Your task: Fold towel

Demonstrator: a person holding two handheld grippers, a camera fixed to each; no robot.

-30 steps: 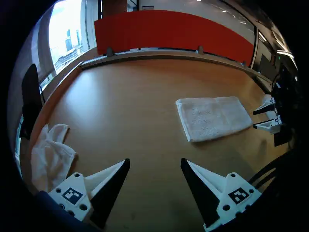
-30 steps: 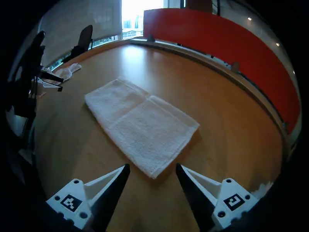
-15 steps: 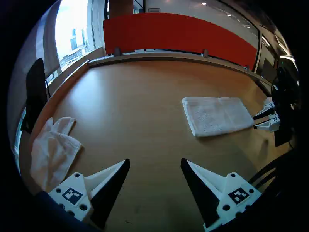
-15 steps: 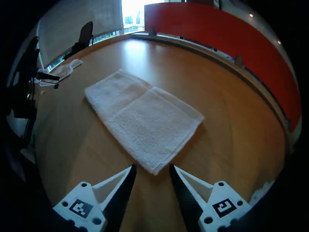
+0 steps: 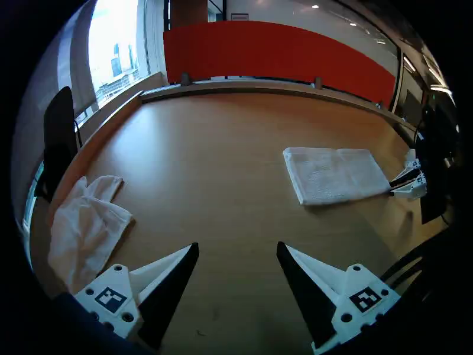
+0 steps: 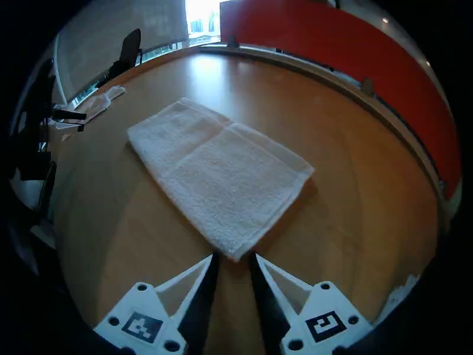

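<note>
White terry, already doubled into a flat rectangle, the towel (image 6: 219, 171) lies on the wooden table (image 6: 343, 225), its near corner at 6 o'clock in the right gripper view. The right gripper (image 6: 233, 255) has come forward and drawn its fingers from a wide spread to a slim gap, with that corner now at their tips. I judge this to be the pickup for a further fold. Whether the pads already press the cloth I cannot tell, since wood shows between the fingers. In the left gripper view the towel (image 5: 337, 174) sits at 3 o'clock. The left gripper (image 5: 236, 245) is spread wide over bare wood, holding nothing. A crumpled white cloth (image 5: 88, 228) lies at 8 o'clock, well apart. The hands holding both tools are lost in the dark edges.
</note>
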